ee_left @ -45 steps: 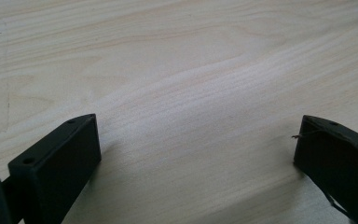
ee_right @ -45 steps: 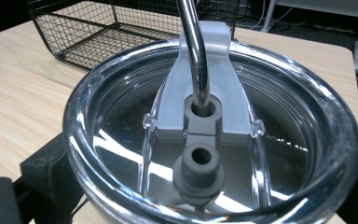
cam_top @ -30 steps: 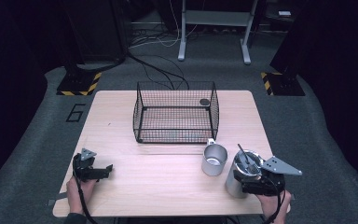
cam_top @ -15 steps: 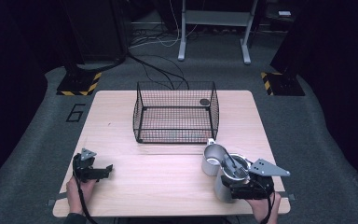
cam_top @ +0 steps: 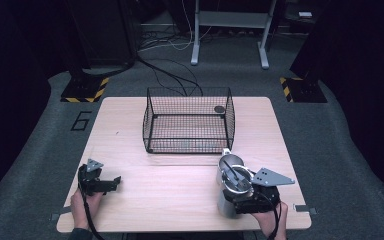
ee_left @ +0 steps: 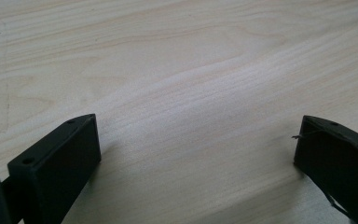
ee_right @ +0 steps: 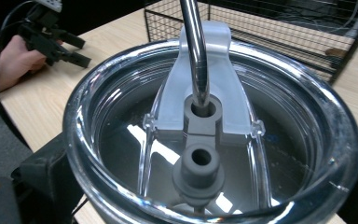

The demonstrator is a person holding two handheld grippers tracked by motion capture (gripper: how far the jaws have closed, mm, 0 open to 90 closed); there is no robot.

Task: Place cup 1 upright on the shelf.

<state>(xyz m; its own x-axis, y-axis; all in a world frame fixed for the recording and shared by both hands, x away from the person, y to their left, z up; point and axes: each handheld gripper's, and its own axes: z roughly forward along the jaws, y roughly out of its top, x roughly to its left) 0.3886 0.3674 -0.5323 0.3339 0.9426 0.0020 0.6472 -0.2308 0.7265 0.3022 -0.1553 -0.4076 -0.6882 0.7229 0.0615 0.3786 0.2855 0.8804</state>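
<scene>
Right gripper (cam_top: 240,197) fingers clamped around upright lidded steel tumbler (cam_top: 232,187), wire basket (cam_top: 188,120) straight ahead beyond steel cup (cam_top: 228,161); left gripper (cam_top: 100,182) fingers wide, idle on tabletop (cam_top: 180,200).

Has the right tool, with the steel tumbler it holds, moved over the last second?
Yes. The right tool has carried the tumbler leftward, toward the small metal cup standing before the wire basket.

A lab or recording studio: dark curtained walls, grey carpet (cam_top: 330,150), hazard-striped stand feet (cam_top: 86,90), loose floor cables (cam_top: 175,75), one lit wooden worktop (cam_top: 180,200).
</scene>
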